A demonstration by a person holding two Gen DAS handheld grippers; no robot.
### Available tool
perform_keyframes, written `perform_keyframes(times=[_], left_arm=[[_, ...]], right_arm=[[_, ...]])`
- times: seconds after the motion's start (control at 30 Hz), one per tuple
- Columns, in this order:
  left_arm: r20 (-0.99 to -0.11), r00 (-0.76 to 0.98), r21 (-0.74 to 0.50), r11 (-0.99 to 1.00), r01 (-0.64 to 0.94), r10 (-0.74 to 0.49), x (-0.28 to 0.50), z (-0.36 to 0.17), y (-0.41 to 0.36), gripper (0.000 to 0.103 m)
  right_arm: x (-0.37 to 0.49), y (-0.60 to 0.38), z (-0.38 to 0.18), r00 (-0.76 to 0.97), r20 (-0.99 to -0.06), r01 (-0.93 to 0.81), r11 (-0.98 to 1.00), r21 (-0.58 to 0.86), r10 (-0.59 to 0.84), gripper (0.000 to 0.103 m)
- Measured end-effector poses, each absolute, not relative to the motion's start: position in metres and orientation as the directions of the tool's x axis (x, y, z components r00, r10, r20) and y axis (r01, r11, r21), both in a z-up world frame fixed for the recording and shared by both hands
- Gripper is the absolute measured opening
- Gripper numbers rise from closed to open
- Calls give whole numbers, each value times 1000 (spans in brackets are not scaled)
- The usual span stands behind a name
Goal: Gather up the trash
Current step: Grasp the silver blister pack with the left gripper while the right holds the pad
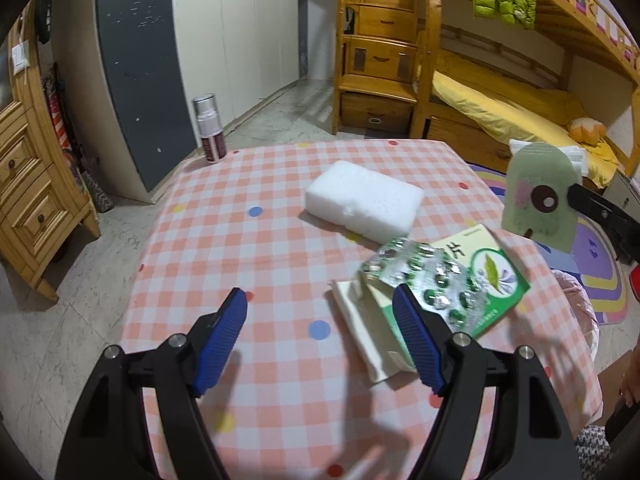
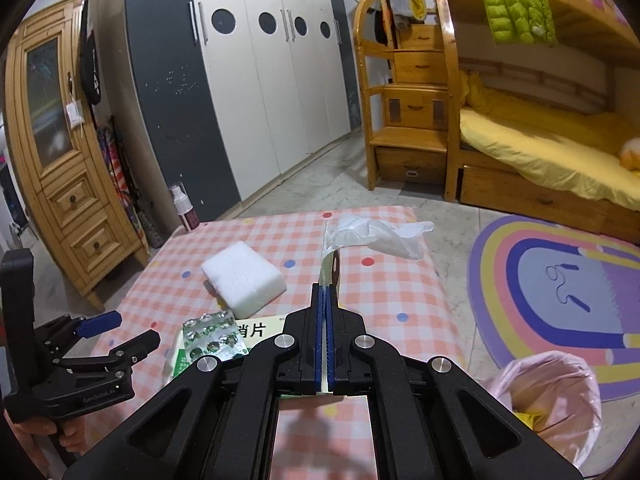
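My right gripper (image 2: 325, 294) is shut on a pale green wrapper (image 2: 329, 270) with a white crumpled end, held above the checked table; the wrapper also shows in the left wrist view (image 1: 540, 196). My left gripper (image 1: 320, 300) is open and empty, low over the table (image 1: 240, 248). Its right finger (image 1: 414, 332) is just in front of a silver-green blister pack (image 1: 428, 276) lying on a green medicine box (image 1: 484, 272). A white foam block (image 1: 362, 198) lies beyond them. A bin with a pink bag (image 2: 548, 396) stands on the floor to the table's right.
A spray bottle (image 1: 210, 128) stands at the table's far left corner. A wooden dresser (image 1: 28, 184) is on the left, a wardrobe (image 2: 260, 72) behind, and a wooden bunk bed (image 2: 540, 152) on the right. A rainbow rug (image 2: 560, 288) lies on the floor.
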State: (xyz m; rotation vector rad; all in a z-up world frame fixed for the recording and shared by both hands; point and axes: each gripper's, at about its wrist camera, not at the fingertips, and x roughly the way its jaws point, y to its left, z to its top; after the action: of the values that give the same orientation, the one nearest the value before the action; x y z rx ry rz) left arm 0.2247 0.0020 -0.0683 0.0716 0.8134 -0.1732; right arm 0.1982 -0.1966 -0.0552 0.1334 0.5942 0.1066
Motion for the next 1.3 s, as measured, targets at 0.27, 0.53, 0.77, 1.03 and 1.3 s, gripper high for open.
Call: perform_keyframes(times=[0.27, 0.53, 0.77, 1.03, 1.3], left_arm=[[-733, 660, 23, 964, 263, -163, 218, -73, -43, 80], [-747, 656, 40, 979, 198, -102, 241, -80, -76, 95], [-769, 639, 123, 978, 171, -15, 250, -93, -86, 95], [-784, 618, 94, 972, 214, -61, 226, -92, -45, 95], [-781, 599, -51, 974, 222, -178, 220, -88, -18, 95]], right_arm=[[194, -193, -58, 815, -552, -103, 981, 162, 177, 1], [194, -189, -65, 785, -583, -131, 977, 171, 207, 1], [193, -193, -68, 777, -592, -132, 974, 184, 217, 1], [191, -196, -67, 770, -597, -129, 972, 198, 224, 1], [192, -191, -66, 769, -598, -133, 972, 193, 224, 1]])
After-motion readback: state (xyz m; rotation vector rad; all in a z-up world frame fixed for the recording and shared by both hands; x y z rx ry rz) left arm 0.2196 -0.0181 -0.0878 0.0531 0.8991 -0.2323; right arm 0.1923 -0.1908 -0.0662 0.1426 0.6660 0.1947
